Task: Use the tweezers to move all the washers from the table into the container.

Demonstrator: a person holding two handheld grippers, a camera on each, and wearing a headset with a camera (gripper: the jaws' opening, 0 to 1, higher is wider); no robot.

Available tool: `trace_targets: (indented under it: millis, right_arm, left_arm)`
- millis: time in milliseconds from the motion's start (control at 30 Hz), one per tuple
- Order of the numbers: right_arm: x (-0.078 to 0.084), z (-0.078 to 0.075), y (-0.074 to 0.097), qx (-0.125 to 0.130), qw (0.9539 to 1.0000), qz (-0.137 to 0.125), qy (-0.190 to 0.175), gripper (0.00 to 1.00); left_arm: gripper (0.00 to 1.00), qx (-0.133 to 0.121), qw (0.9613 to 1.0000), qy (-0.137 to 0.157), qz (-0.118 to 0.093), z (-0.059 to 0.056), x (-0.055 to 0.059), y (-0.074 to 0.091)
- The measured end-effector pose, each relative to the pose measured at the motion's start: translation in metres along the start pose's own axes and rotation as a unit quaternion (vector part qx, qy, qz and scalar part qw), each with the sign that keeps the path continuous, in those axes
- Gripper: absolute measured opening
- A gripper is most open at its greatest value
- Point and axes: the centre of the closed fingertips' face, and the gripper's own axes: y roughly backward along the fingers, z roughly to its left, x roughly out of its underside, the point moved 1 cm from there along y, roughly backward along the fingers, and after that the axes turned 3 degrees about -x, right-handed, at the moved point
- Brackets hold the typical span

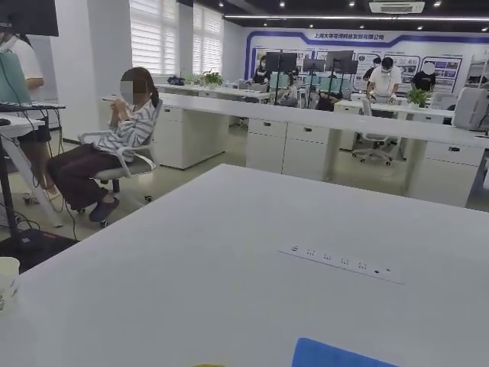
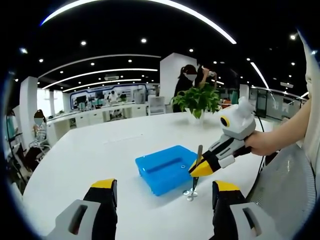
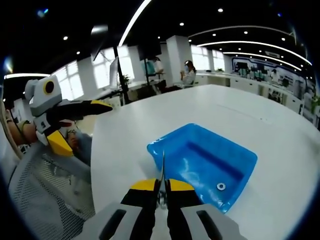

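Between the closed jaws of the right gripper [image 3: 162, 187] sit the tweezers [image 3: 163, 170], clamped at their near end, with the thin arms running forward to the near rim of the blue container [image 3: 200, 150]. The right gripper view shows one washer [image 3: 220, 186] lying on the container's floor by its right wall. The left gripper view gives the other side of this: the tweezers point down at a few washers on the table [image 2: 189, 194], just beside the container's near right corner, though whether the tips touch them is too fine to tell. The left gripper [image 2: 165, 186] has its jaws spread wide with nothing in them, held above the white table [image 2: 100, 150] on the near side of the container. From the right gripper view it hangs off the table's left edge, apart from the container. A hand [image 2: 262, 142] grips the right tool. The head view looks farther out and catches a blue corner of the container at its bottom edge, a flush power strip [image 1: 340, 262] beyond it and a paper cup [image 1: 8, 281] at far left.
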Motion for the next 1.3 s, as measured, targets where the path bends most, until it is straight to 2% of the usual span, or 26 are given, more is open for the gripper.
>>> trace_targets:
  millis: [167,367,600,1300]
  right_arm:
    - [0.002,0.002,0.000,-0.006,1.0000,0.001,-0.002,0.03]
    - [0.002,0.004,-0.002,-0.009,0.9991,0.011,0.040,0.03]
    - [0.001,0.001,0.001,-0.010,0.9993,0.011,0.034,0.02]
    - [-0.059,0.005,0.035,-0.042,0.9973,-0.059,0.005,0.02]
  left_arm:
    - [0.79,0.001,1.0000,-0.001,0.002,0.000,0.000,0.000]
    - [0.78,0.000,1.0000,-0.003,0.004,0.000,0.001,0.000]
    - [0.78,-0.001,1.0000,-0.003,0.005,0.000,0.001,0.000]
    - [0.79,0.001,1.0000,0.003,-0.007,0.000,-0.002,0.000]
